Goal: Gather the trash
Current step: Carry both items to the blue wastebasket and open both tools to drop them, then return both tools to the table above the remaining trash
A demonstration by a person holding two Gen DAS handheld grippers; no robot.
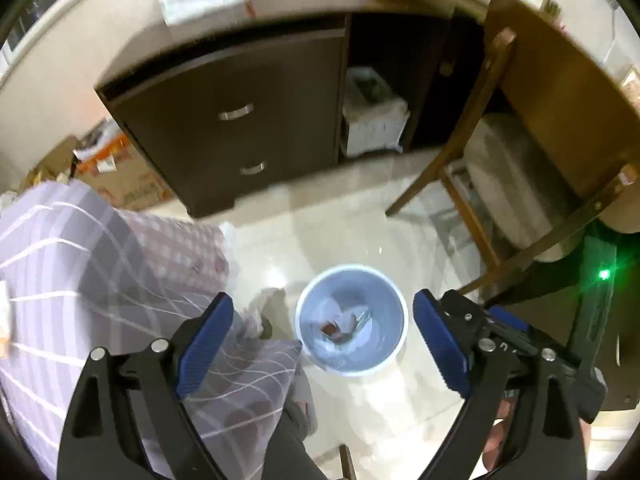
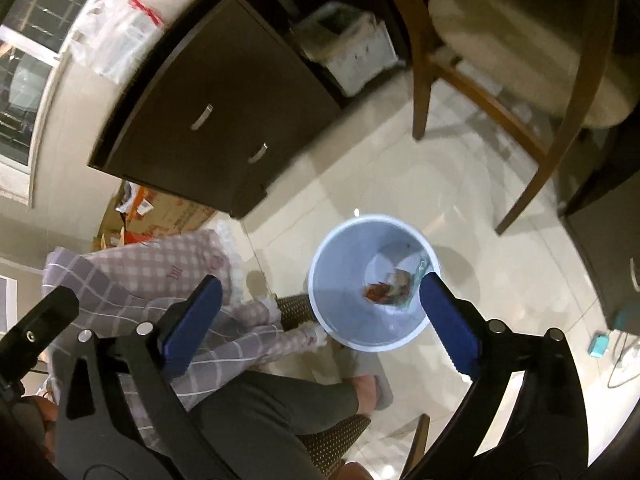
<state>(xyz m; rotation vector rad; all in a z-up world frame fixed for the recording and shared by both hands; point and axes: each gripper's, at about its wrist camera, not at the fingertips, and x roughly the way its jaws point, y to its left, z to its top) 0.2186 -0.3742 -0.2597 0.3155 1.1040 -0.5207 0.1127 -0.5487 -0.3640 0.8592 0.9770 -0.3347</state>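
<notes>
A pale blue round trash bin (image 1: pixel 390 316) stands on the tiled floor, with crumpled white paper and a reddish wrapper (image 1: pixel 331 327) at its bottom. It also shows in the right wrist view (image 2: pixel 340 280) with the wrapper (image 2: pixel 378 292) inside. My left gripper (image 1: pixel 323 334) is open and empty, high above the bin. My right gripper (image 2: pixel 320 318) is open and empty, also above the bin. The right gripper's body with a green light (image 1: pixel 604 274) shows at the right edge of the left wrist view.
A dark brown drawer cabinet (image 1: pixel 240 120) stands beyond the bin. A wooden chair (image 1: pixel 520 168) with a cushion stands to the right. Checked bedding (image 1: pixel 100 264) lies to the left. The person's leg and slippered foot (image 2: pixel 368 392) are beside the bin. A cardboard box (image 1: pixel 128 184) sits at the left.
</notes>
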